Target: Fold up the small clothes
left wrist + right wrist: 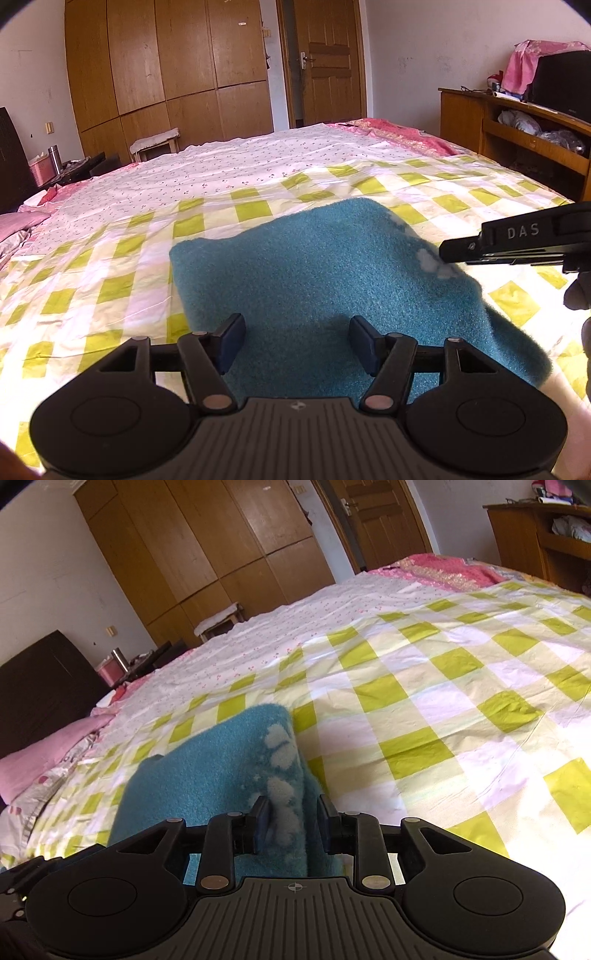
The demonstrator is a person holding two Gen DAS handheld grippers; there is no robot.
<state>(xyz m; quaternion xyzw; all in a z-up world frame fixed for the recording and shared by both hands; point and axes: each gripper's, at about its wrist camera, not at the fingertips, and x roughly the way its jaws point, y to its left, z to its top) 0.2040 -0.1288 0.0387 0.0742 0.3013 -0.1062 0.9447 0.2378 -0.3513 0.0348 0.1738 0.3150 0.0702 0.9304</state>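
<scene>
A teal fleece garment (314,280) with pale blotches lies across the lower centre of the left wrist view, on the green-checked sheet (110,288) of the bed. The left gripper (297,341) hangs over its near edge, fingers spread wide with nothing between them. The right gripper (291,821) has a raised fold of the fleece between its pads, seemingly pinched, though contact is hard to confirm. A wooden wardrobe (166,55) fills the upper left.

Fuzzy teal garment (325,280) with white blotches near its 3 o'clock edge, spread flat, one edge lifted.
</scene>
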